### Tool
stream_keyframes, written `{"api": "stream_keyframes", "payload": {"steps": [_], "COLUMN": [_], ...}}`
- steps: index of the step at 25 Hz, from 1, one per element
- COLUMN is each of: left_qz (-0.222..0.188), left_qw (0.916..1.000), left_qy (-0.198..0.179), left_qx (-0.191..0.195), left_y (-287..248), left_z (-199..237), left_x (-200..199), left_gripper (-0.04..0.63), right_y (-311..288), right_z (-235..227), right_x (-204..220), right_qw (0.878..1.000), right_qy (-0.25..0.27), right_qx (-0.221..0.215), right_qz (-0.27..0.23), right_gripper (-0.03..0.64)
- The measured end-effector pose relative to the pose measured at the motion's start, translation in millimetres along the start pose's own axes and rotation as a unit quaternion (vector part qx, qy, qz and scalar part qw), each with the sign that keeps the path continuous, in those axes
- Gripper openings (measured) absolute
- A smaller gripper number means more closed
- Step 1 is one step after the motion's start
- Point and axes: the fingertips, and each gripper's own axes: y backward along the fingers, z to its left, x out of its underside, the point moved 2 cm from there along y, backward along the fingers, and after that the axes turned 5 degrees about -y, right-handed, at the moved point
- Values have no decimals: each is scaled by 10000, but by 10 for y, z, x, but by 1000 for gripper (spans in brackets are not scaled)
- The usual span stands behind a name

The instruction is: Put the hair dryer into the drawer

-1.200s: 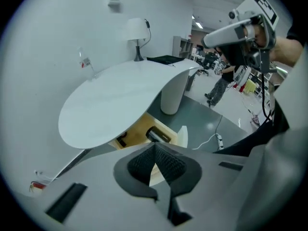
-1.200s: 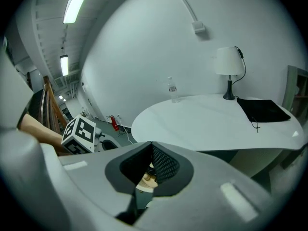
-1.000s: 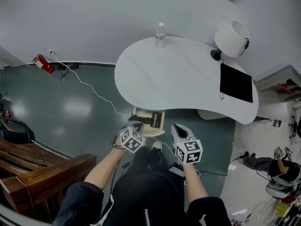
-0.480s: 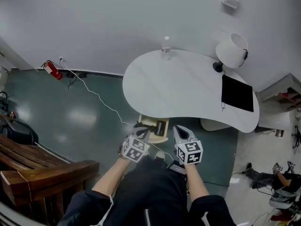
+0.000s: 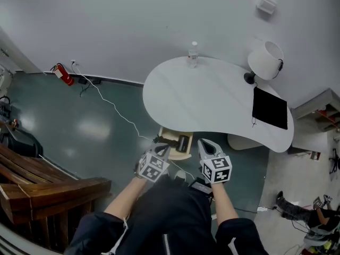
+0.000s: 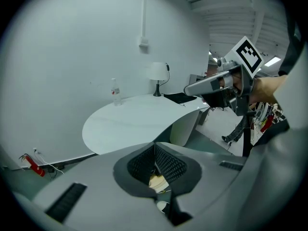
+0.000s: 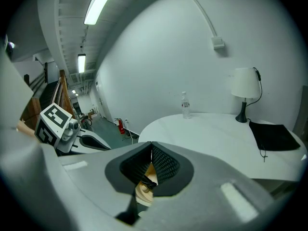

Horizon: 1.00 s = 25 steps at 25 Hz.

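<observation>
- Below the front edge of the bench (image 5: 212, 100), the drawer (image 5: 179, 154) stands pulled out, and the hair dryer (image 5: 182, 142) lies inside it as a dark shape on the pale wood.
- Your left claw (image 5: 161, 152) has come up a little from the drawer's near left corner, where it sat a second ago. It now hangs just beside that corner.
- Its pads are pressed together with nothing between them. Only a sliver of the wooden drawer shows below them in the left gripper view.
- Your right claw (image 5: 205, 144) has barely shifted. It is also pressed together and empty, hanging just beside the drawer's right side.
- Both claws are off the hair dryer, so the placing looks done. What is left, if anything, is pushing the drawer in, which is still open.
- I can make out nothing in the drawer apart from the hair dryer and a dark strand by its left end, perhaps its cord.
- A water bottle (image 5: 193, 54) stands at the far edge of the bench, and its fill level is too small to read.
</observation>
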Motion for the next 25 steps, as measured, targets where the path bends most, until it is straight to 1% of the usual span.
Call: {"api": "stream_keyframes", "payload": {"steps": [4,8,21,25], "left_qz": [-60,-23,154,152], "left_qw": [10000,10000,9998,9998], "left_qy": [-8,-35,-39,-40], "left_qx": [-58,-26,110,116], "left_y": [26,3,-67,-84], "left_z": [25,35,-21,3], "left_x": [9,31,181,207], "left_gripper": [14,14,14,14], "right_y": [-10,-38,-49,-82], "right_z": [29,50,42,52], "right_x": [-48,-85,-77,-76], "right_qw": [10000,9999,9998,9998], "right_qy": [82,122,155,167], "right_qx": [-15,-32,-30,-34], "right_qz": [-19,-48,88,124], "right_gripper": [3,4,3,3]}}
